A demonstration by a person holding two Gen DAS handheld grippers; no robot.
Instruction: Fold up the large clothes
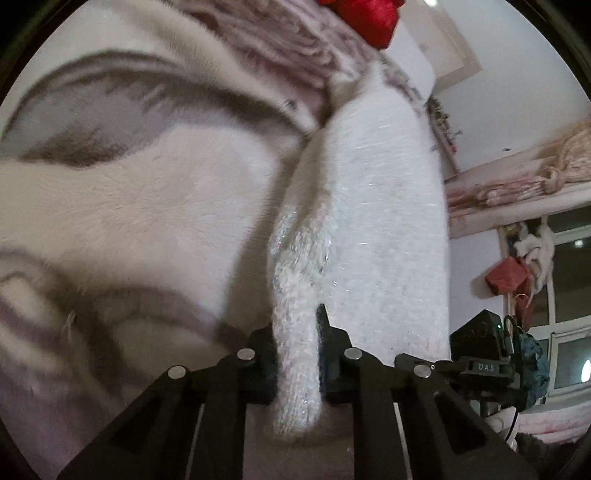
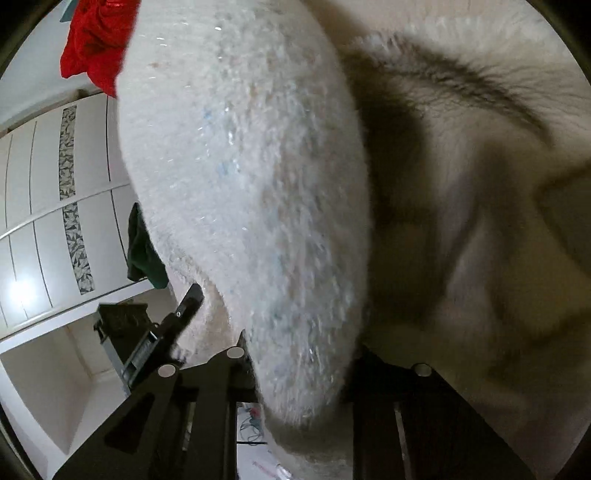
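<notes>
I am in a bedroom at home: a plush blanket [image 1: 122,206] with grey swirls covers the bed under my grippers, a white wardrobe [image 2: 44,206] with patterned strips on its doors stands to one side, a window [image 1: 569,295] with a draped pelmet [image 1: 517,184] fills the far wall, and red cloth [image 1: 365,18] lies at the bed's far end

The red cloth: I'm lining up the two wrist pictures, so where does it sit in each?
Left wrist view: the red cloth is at the top edge, right of centre, above the white fuzzy garment.
Right wrist view: the red cloth is in the top left corner, left of the garment.
Shared landmark: the white fuzzy garment, clamped in both views.
</notes>
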